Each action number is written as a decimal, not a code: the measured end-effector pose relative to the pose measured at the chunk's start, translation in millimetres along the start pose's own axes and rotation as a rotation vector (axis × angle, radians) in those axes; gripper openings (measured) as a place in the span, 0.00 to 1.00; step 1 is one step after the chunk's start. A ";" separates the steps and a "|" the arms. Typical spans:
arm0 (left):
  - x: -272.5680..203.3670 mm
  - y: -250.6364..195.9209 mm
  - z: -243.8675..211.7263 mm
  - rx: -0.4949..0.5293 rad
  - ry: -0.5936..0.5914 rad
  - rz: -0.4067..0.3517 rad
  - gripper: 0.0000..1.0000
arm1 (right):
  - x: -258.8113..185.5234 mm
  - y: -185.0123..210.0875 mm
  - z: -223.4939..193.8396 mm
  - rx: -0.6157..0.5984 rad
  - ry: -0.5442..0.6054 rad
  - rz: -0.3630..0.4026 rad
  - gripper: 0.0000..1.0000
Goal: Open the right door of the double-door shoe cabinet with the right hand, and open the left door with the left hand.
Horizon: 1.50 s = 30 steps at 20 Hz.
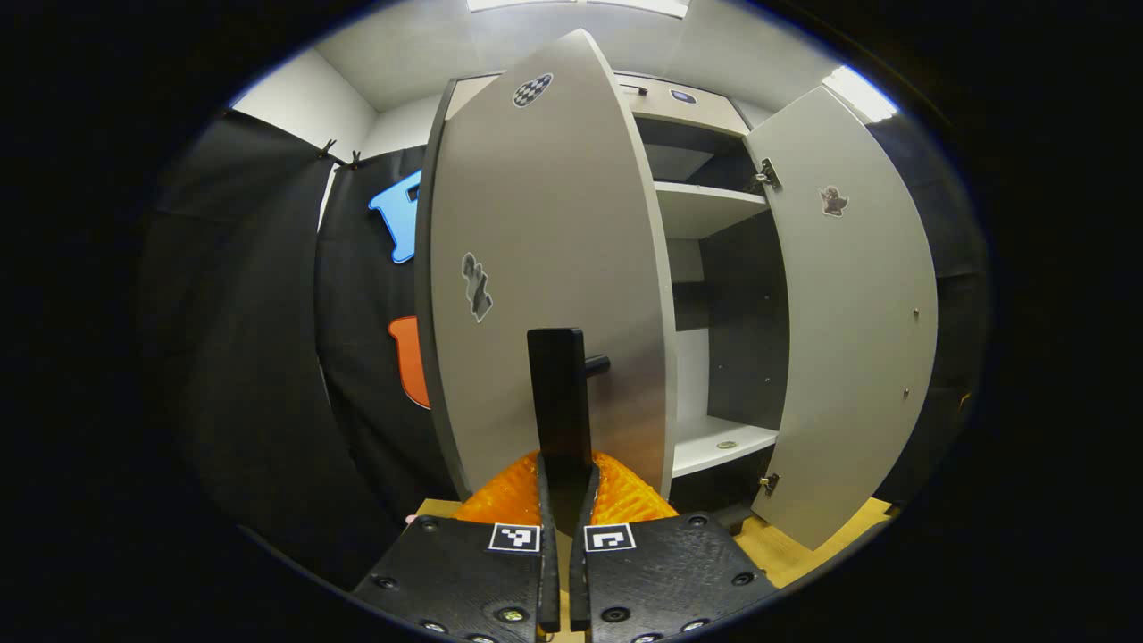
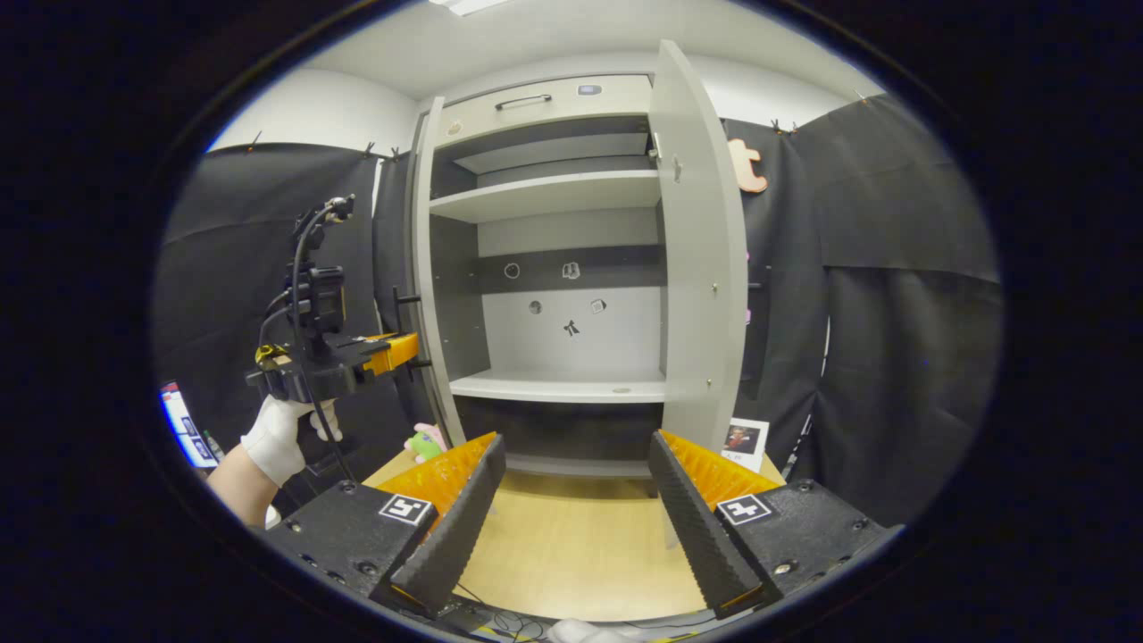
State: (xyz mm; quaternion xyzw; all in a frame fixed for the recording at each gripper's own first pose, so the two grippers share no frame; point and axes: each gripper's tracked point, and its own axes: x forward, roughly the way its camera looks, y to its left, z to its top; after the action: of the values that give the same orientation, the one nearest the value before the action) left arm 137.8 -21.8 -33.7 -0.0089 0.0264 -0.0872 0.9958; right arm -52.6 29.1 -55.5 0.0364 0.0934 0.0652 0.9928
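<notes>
The grey shoe cabinet [image 2: 554, 192] stands with both doors swung out. In the left gripper view my left gripper [image 1: 564, 469] is shut on the black bar handle [image 1: 558, 384] of the left door [image 1: 536, 268], which is about half open. The right door [image 1: 848, 313] stands wide open beyond it. In the right gripper view my right gripper [image 2: 576, 442] is open and holds nothing, a short way in front of the cabinet's bottom shelf [image 2: 563, 387]. There the right door [image 2: 701, 250] is edge-on, and a gloved hand [image 2: 277, 433] holds the left gripper [image 2: 406, 348] at the left door [image 2: 427, 268].
A drawer with a handle [image 2: 524, 101] tops the cabinet. Small stickers dot its back panel [image 2: 571, 326]. The cabinet stands on a wooden floor [image 2: 571, 536]. A small pink and green toy [image 2: 427, 441] lies by the left door's foot, a picture card [image 2: 743, 439] by the right door.
</notes>
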 end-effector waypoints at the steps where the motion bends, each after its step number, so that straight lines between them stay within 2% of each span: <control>1: -4.3 4.5 -1.1 0.008 -0.002 0.008 0.04 | 0.8 1.7 -1.8 -0.003 0.006 0.006 1.00; 12: -27.6 43.5 -8.9 0.020 -0.002 0.084 0.00 | 9.4 19.2 -8.8 0.006 0.024 0.054 1.00; 13: -29.3 47.1 -8.9 0.021 0.000 0.087 0.08 | 10.3 19.6 -8.9 0.008 0.027 0.054 1.00; 14: -31.0 50.4 -10.2 0.031 0.001 0.090 0.00 | 10.9 21.4 -8.9 0.008 0.030 0.058 1.00; 15: -31.7 54.1 -9.2 0.034 -0.001 0.097 0.08 | 10.9 21.3 -9.4 0.012 0.026 0.057 1.00; 16: -33.3 57.5 -10.0 0.036 -0.001 0.100 0.00 | 11.6 20.6 -8.7 0.016 0.024 0.056 1.00; 18: -36.1 65.2 -10.7 0.016 0.000 0.104 0.00 | 14.6 23.2 -10.5 0.026 0.030 0.063 1.00; 19: -36.4 68.5 -11.6 0.006 0.004 0.104 0.07 | 16.1 25.1 -11.9 0.030 0.033 0.068 1.00; 20: -37.6 72.4 -12.1 0.005 0.007 0.108 0.00 | 17.9 26.8 -11.9 0.033 0.035 0.072 1.00; 23: -43.3 93.5 -14.3 0.034 0.014 0.144 0.00 | 20.3 29.4 -15.3 0.036 0.043 0.075 1.00; 26: -44.7 117.7 -16.5 0.017 0.014 0.168 0.00 | 22.8 31.7 -16.4 0.039 0.045 0.078 1.00; 30: -46.2 136.1 -18.3 0.001 -0.006 0.110 0.00 | 25.3 35.1 -20.8 0.032 0.056 0.082 1.00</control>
State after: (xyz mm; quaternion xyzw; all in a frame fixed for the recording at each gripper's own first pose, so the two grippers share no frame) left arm 114.9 120.0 -52.7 -0.0073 0.0237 -0.0322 0.9992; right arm -36.2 68.5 -77.6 0.0544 0.1206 0.1053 0.9856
